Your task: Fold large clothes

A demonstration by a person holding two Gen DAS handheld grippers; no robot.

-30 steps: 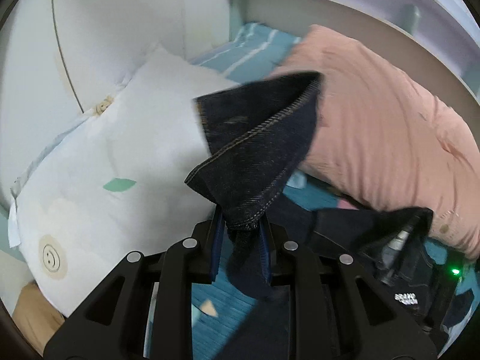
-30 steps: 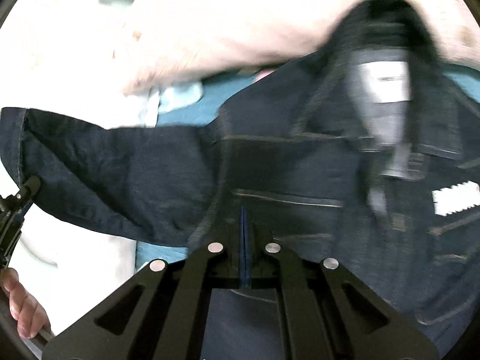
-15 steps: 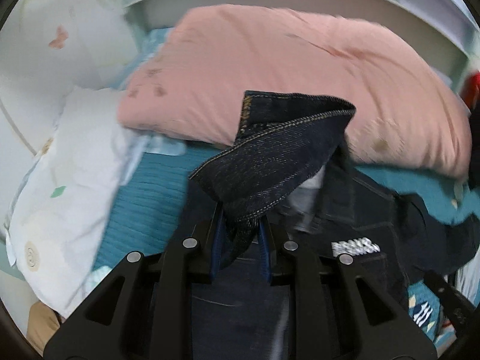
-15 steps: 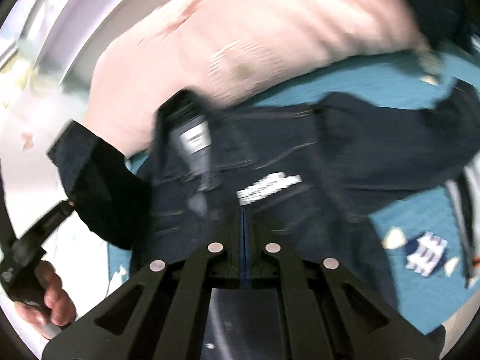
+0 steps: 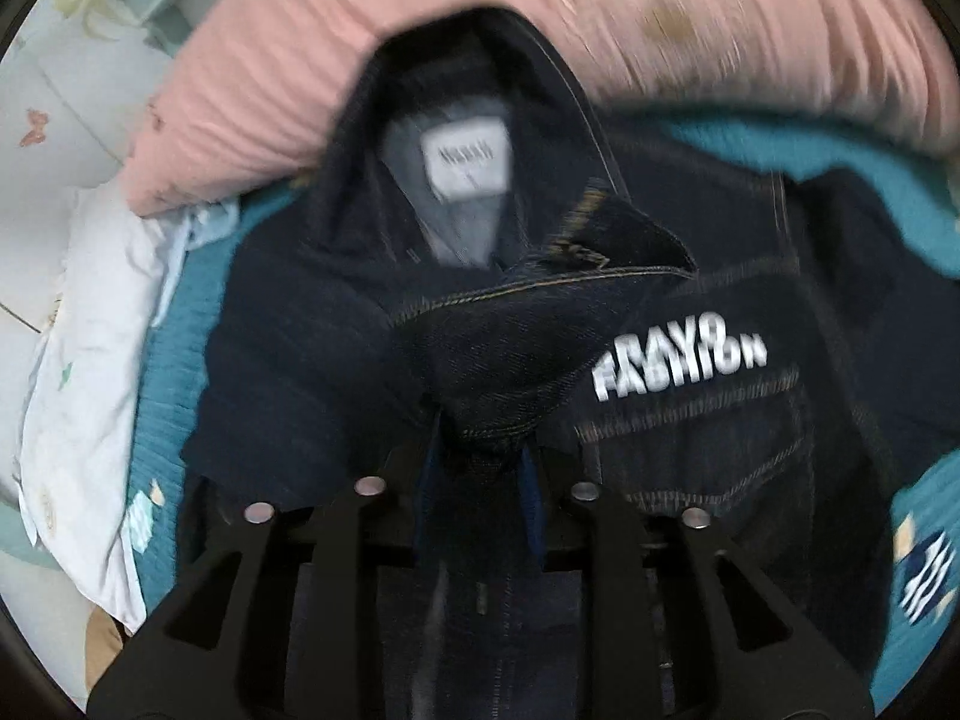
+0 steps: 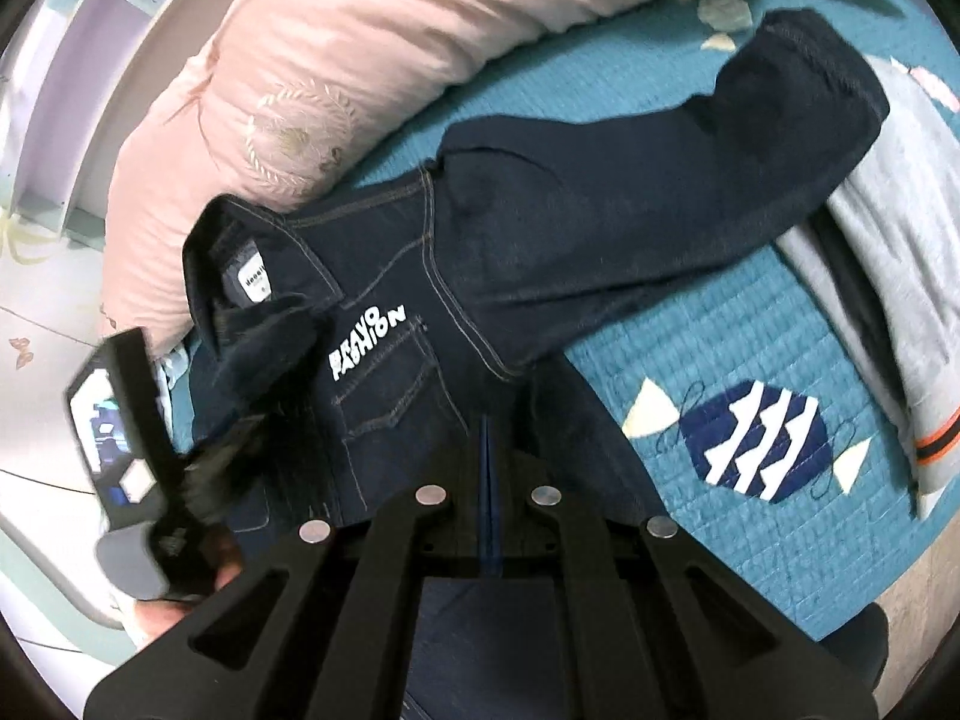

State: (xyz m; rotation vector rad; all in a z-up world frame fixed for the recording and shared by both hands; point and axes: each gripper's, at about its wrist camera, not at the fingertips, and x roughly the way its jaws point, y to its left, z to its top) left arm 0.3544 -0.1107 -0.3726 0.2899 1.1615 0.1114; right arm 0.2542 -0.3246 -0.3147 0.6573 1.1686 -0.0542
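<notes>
Left gripper (image 5: 480, 450) is clamped on the sleeve cuff (image 5: 540, 324) at twelve o'clock; lay it flat across the denim jacket (image 6: 480, 276). Right gripper (image 6: 487, 450) is pressed together, empty.

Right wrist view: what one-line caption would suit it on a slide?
Dark denim jacket spread on a teal quilted bedspread, one sleeve outstretched, beside a pink pillow; the right gripper is shut.
</notes>
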